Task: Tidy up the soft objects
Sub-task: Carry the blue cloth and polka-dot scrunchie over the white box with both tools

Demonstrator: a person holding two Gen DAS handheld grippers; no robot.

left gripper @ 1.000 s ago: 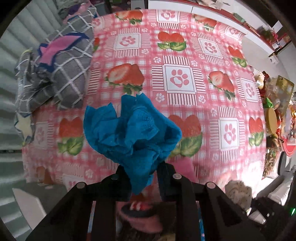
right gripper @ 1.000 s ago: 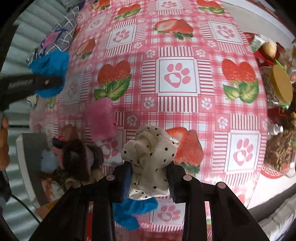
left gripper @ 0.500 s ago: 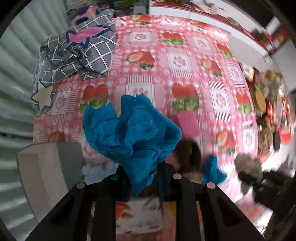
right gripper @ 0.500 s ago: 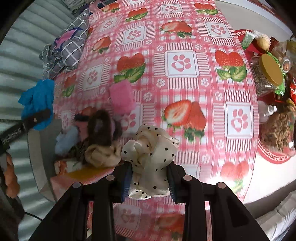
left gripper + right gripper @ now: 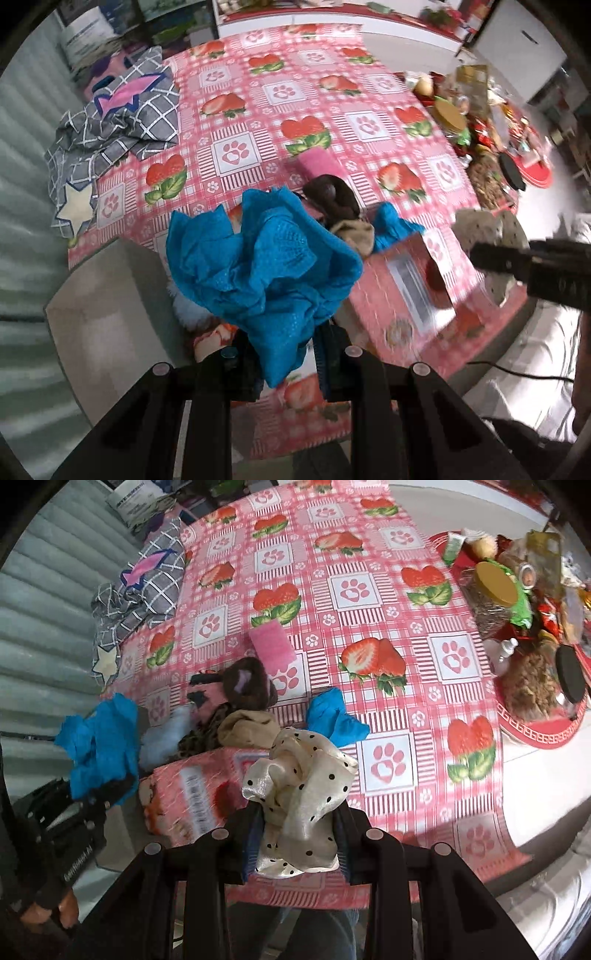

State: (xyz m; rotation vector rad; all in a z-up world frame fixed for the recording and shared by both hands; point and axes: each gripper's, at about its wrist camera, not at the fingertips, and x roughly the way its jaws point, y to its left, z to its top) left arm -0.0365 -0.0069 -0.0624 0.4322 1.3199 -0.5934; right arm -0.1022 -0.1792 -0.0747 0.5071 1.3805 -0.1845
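My left gripper [image 5: 284,354] is shut on a crumpled blue mesh cloth [image 5: 258,266], held above the table's near left corner; it also shows in the right wrist view [image 5: 99,746]. My right gripper [image 5: 299,834] is shut on a cream polka-dot scrunchie [image 5: 299,797], seen blurred in the left wrist view [image 5: 487,243]. On the strawberry tablecloth [image 5: 369,590] lie a pink sponge [image 5: 271,646], a brown furry scrunchie [image 5: 247,683], a tan cloth [image 5: 247,729], a pale blue fluffy piece [image 5: 166,738] and another blue cloth [image 5: 332,716]. A pink printed box [image 5: 199,790] sits at the near edge.
A grey checked cloth with star patches [image 5: 118,118] lies at the far left. Jars, snacks and a red tray [image 5: 535,646] crowd the right edge. A beige box or stool [image 5: 110,314] stands left of the table, beside a corrugated wall.
Both grippers have pulled back and up from the table, still holding their cloths. The pink box and the pile of soft items have come into fuller view below them.
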